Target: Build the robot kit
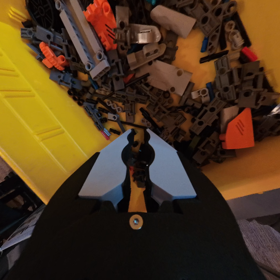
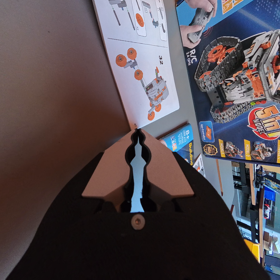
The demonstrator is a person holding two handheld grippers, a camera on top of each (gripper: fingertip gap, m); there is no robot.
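**A:** Starting at the left, we have the left gripper [image 1: 139,130] low inside the yellow bin [image 1: 37,106], whose ribbed wall rises on its left.

**B:** Its jaws stand a little apart. Small dark bits and a speck of red show in the gap, but we cannot tell whether they are pinched or simply lie underneath.

**A:** Agreed. A thin black axle [image 1: 133,124] lies across, just beyond the tips. Farther off, from left to right, we see a black wheel [image 1: 40,13], a long pale grey beam [image 1: 83,39] and an orange panel [image 1: 100,21] beside it. Then come a white curved shell [image 1: 172,19] and a 2nd orange panel [image 1: 237,130] at the right edge.

**B:** Grey connectors and black pins crowd all round them, many overlapping, so little lies free.

**A:** Now the right gripper [image 2: 137,129]. We see its tips pressed together with nothing between them.

**B:** It hangs over a grey tabletop [image 2: 45,75], its tips near the corner of an open instruction booklet [image 2: 144,68]. A small blue leaflet [image 2: 180,139] lies just right of it, and a large blue box [image 2: 234,75] with a tracked model pictured on it lies beyond.
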